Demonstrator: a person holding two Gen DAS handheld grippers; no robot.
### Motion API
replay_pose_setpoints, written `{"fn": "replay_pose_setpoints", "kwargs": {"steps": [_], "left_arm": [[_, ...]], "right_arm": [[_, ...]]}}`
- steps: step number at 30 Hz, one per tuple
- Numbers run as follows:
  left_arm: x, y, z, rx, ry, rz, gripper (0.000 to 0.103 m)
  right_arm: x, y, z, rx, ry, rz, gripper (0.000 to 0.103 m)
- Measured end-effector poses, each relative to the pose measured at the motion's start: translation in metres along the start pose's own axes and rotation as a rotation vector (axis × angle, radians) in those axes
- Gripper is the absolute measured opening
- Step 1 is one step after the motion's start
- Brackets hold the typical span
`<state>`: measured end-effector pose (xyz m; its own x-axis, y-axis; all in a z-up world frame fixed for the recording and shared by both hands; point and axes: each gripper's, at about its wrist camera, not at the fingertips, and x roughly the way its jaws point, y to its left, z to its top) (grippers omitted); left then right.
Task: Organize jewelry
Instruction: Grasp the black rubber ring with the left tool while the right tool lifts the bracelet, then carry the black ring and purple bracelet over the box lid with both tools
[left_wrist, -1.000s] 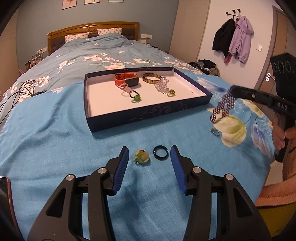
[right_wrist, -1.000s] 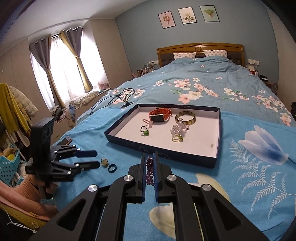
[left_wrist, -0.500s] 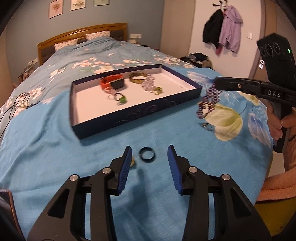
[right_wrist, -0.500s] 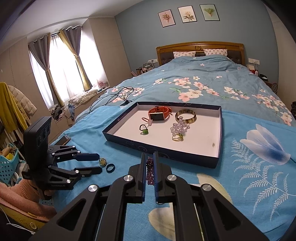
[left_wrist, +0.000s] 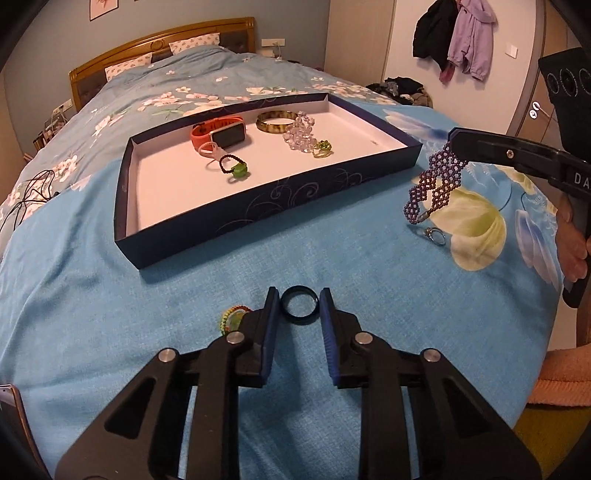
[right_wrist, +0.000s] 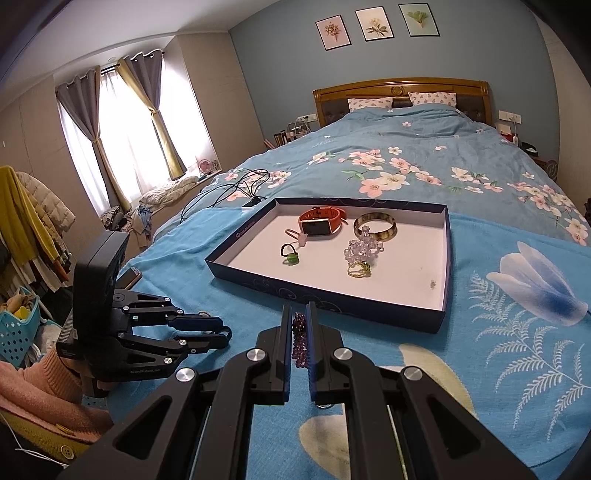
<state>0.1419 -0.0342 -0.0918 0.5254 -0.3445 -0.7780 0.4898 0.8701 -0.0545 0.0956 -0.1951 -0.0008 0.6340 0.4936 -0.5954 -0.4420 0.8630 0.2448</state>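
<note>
While my left claw (left_wrist: 299, 308) sits open around the black ring (left_wrist: 299, 305) on the bed (left_wrist: 110, 332), my right claw (right_wrist: 298, 334) pinches the bead band (left_wrist: 436, 184). Five pieces lie in the tray (left_wrist: 258, 206); four more wait outside.

Black ring (left_wrist: 299, 305) flat on blue blanket, purple beaded bracelet (left_wrist: 436, 184) dangling.
</note>
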Motion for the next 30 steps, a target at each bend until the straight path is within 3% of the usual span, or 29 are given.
{"fn": "replay_pose_setpoints", "kwargs": {"steps": [30], "left_arm": [[-0.023, 0.0, 0.009, -0.022, -0.09, 0.018, 0.022]], "right_arm": [[-0.002, 0.004, 0.014, -0.033, -0.037, -0.01, 0.006]]}}
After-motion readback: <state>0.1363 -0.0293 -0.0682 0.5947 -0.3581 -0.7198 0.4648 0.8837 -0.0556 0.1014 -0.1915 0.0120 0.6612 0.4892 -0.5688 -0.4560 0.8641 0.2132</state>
